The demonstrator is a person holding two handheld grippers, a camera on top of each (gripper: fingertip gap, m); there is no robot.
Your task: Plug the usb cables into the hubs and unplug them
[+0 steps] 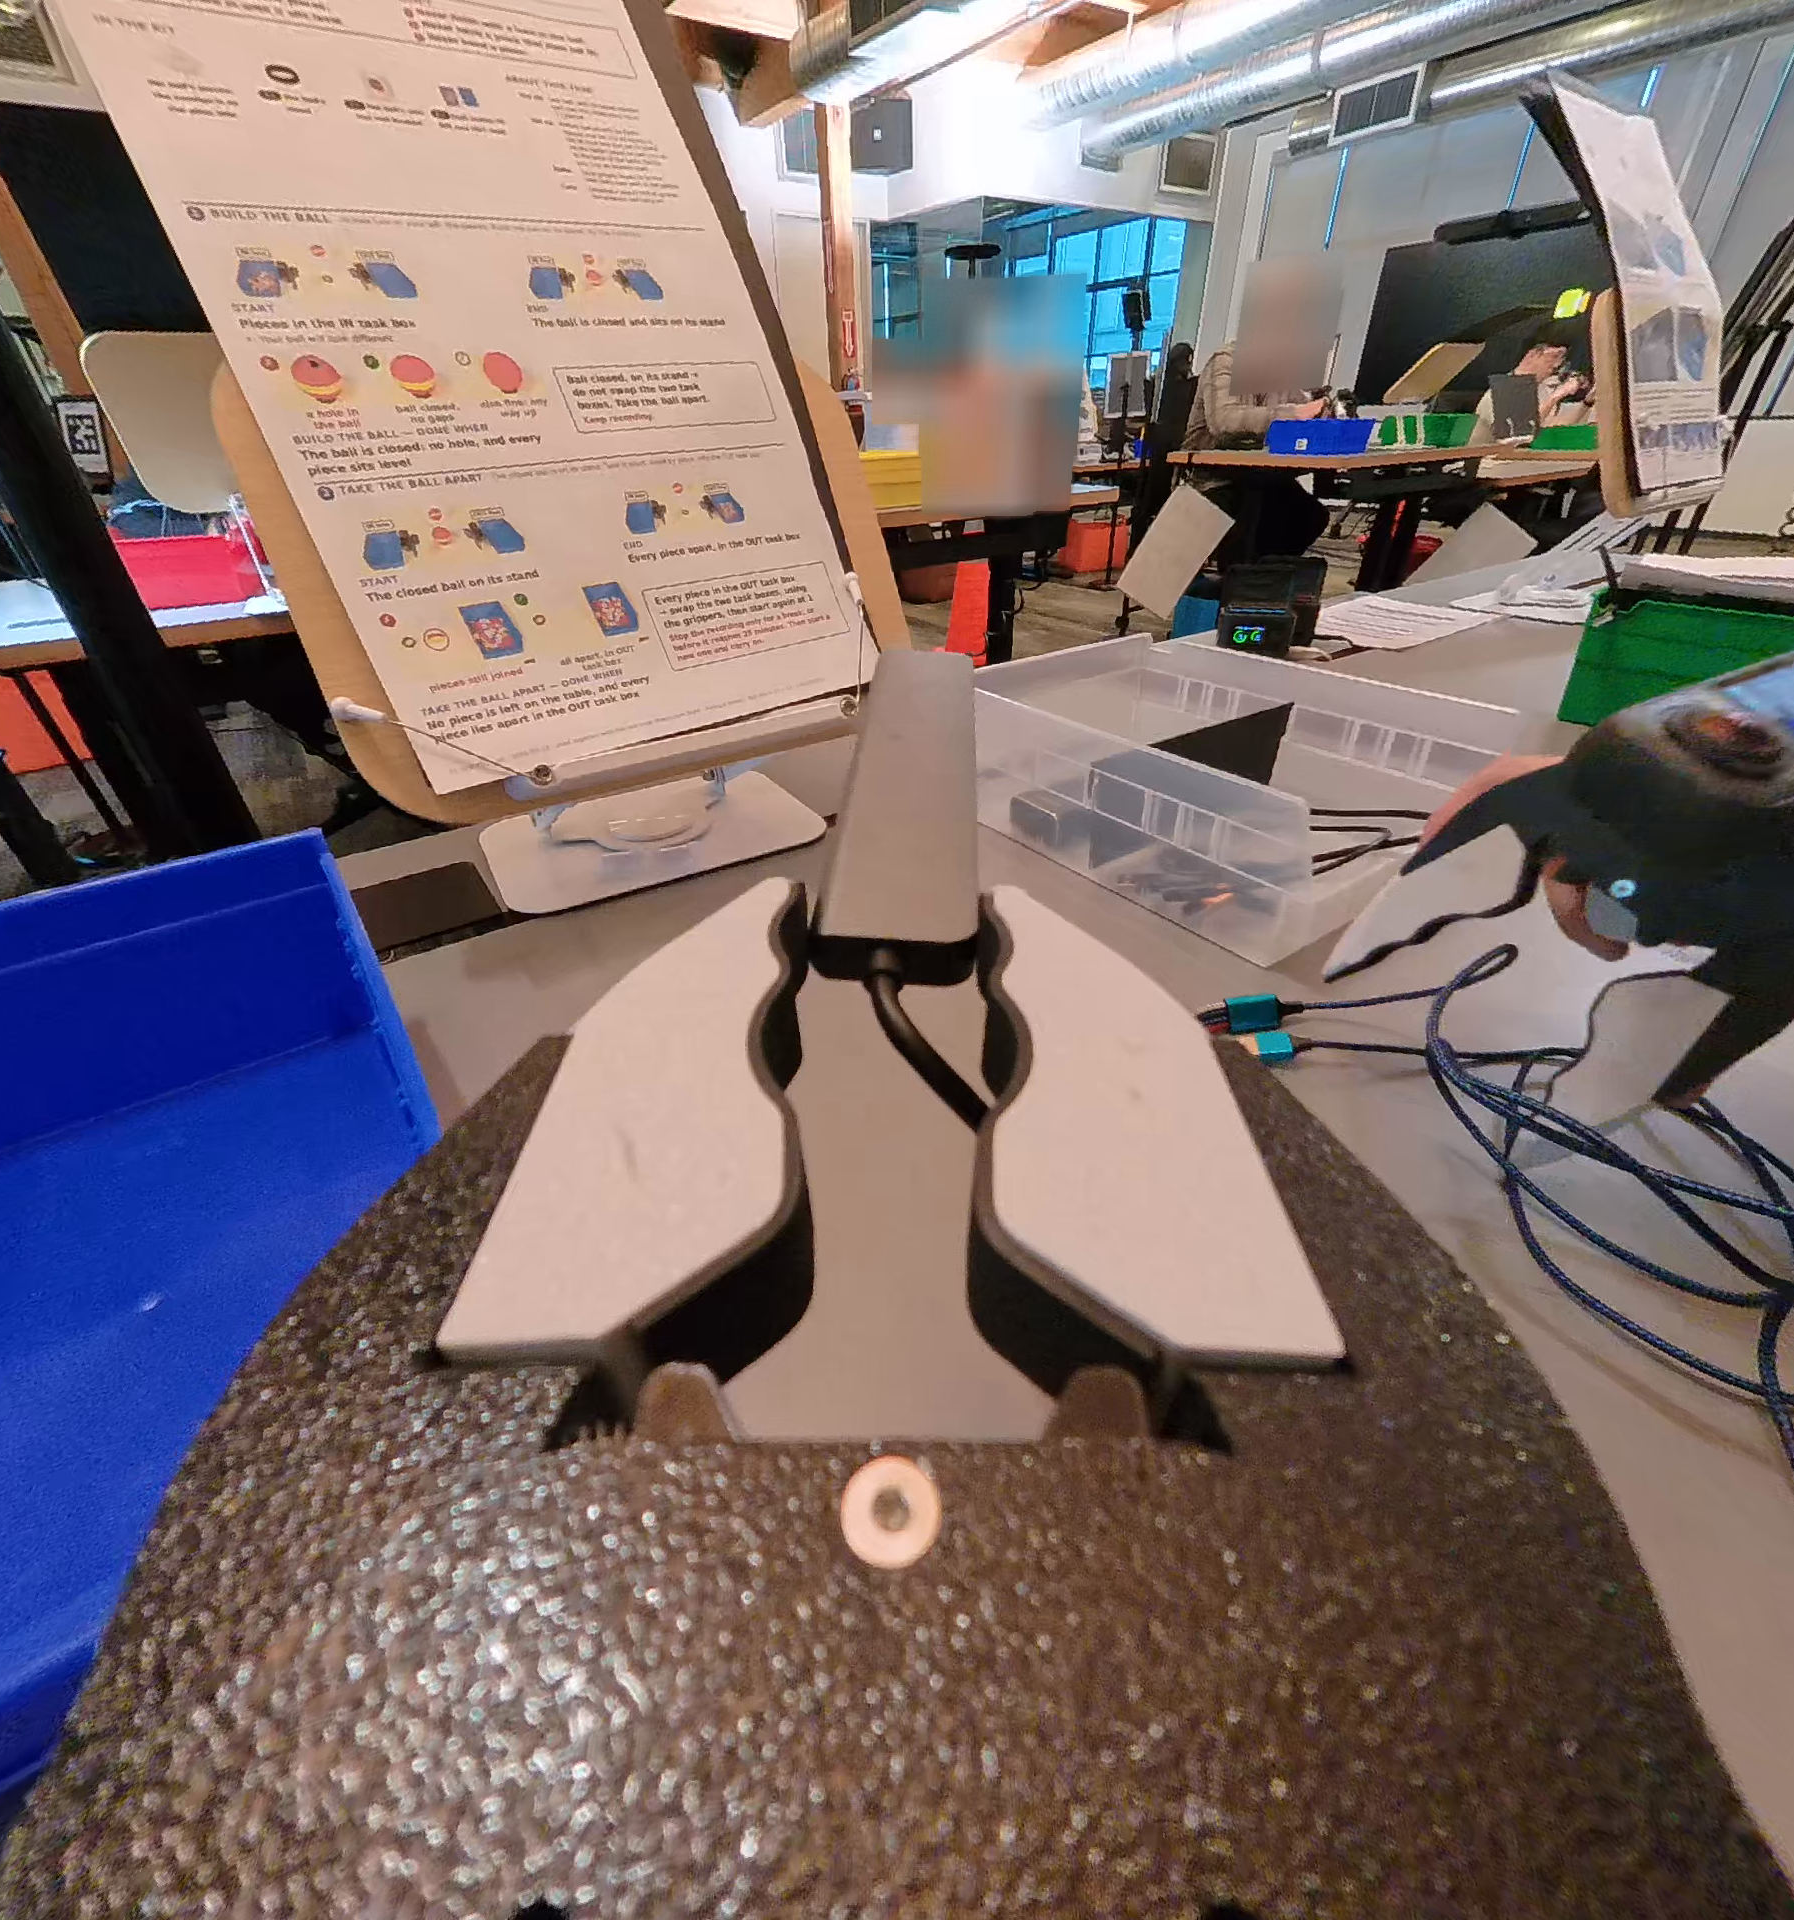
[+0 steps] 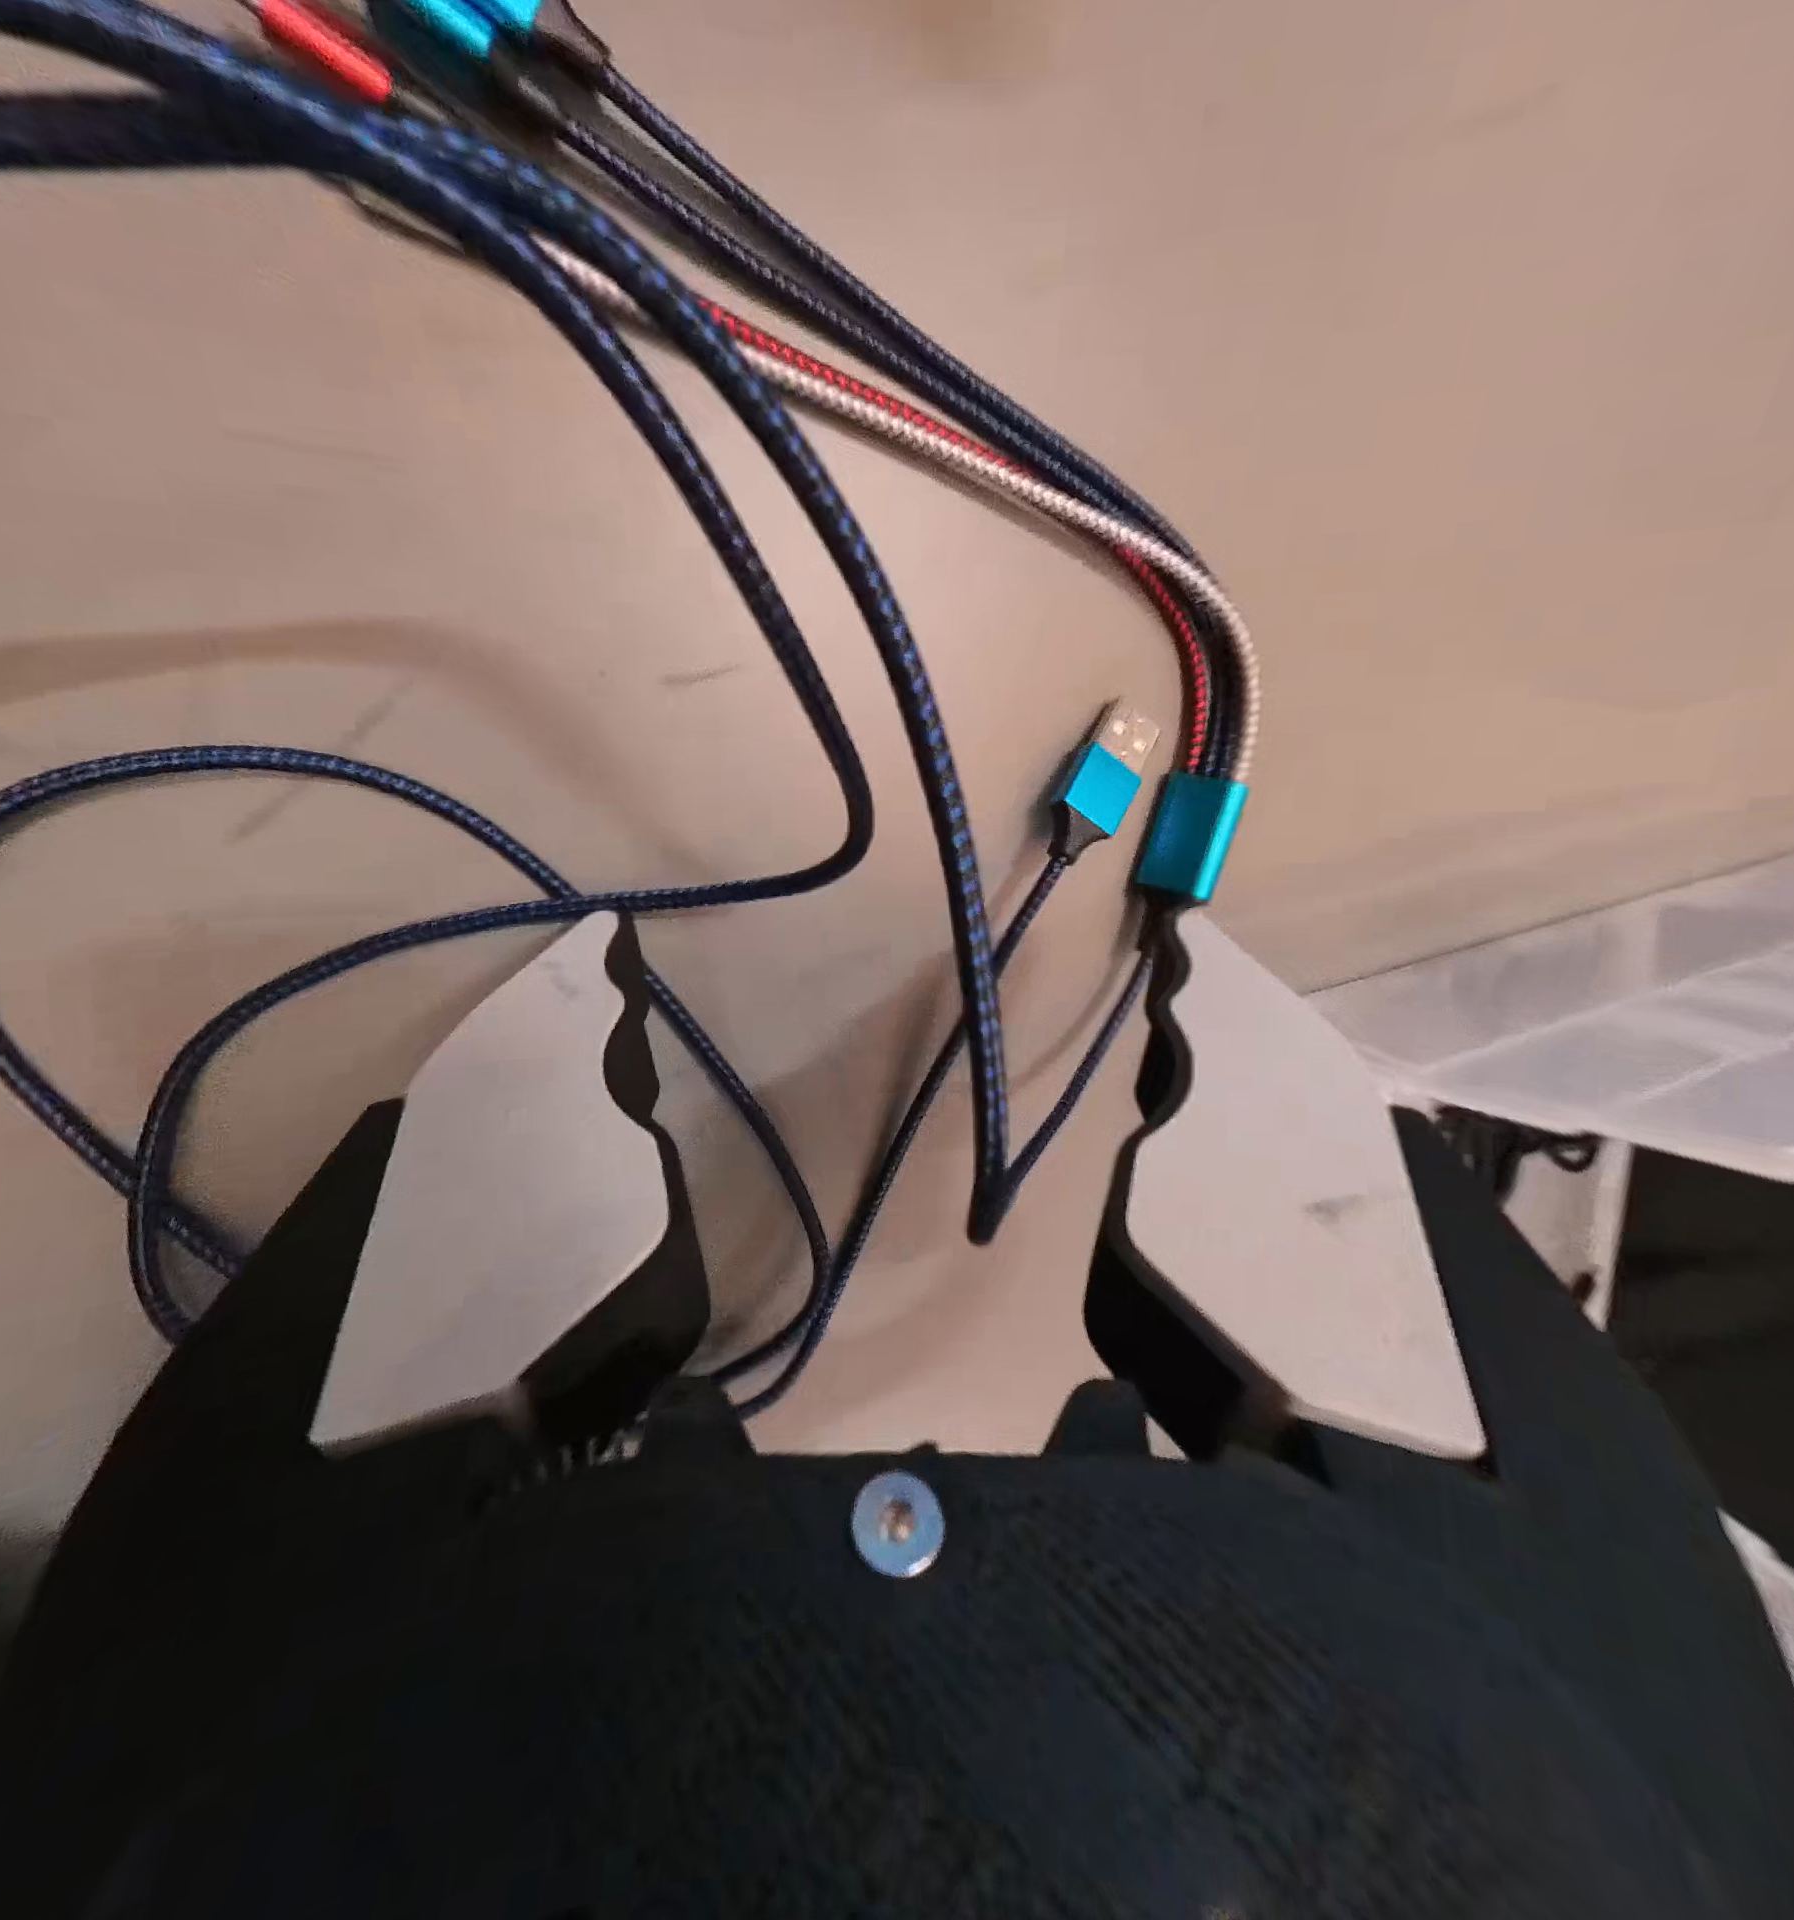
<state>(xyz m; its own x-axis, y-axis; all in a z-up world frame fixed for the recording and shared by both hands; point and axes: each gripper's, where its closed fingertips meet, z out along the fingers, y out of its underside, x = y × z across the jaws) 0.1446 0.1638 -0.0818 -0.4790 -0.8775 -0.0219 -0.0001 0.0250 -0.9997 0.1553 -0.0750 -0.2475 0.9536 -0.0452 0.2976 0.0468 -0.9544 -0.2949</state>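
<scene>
My left gripper (image 1: pixel 893 920) is shut on the near end of a grey USB hub (image 1: pixel 908 790), which it holds above the table pointing away; the hub's black lead (image 1: pixel 924 1049) hangs back between the fingers. My right gripper (image 2: pixel 903 925) is open and empty, pointing down at a tangle of blue braided USB cables (image 2: pixel 934 790) on the table. A teal USB-A plug (image 2: pixel 1106 779) lies just ahead of its right fingertip, beside a larger teal connector (image 2: pixel 1189 836). The right gripper also shows in the left wrist view (image 1: pixel 1495 966), over the cables (image 1: pixel 1620 1184).
A blue bin (image 1: pixel 145 1195) stands at my left. A clear compartment tray (image 1: pixel 1184 769) sits ahead on the right and shows in the right wrist view (image 2: pixel 1620 1018). An instruction sheet on a stand (image 1: pixel 519 416) rises behind the hub. A green bin (image 1: pixel 1703 655) is at far right.
</scene>
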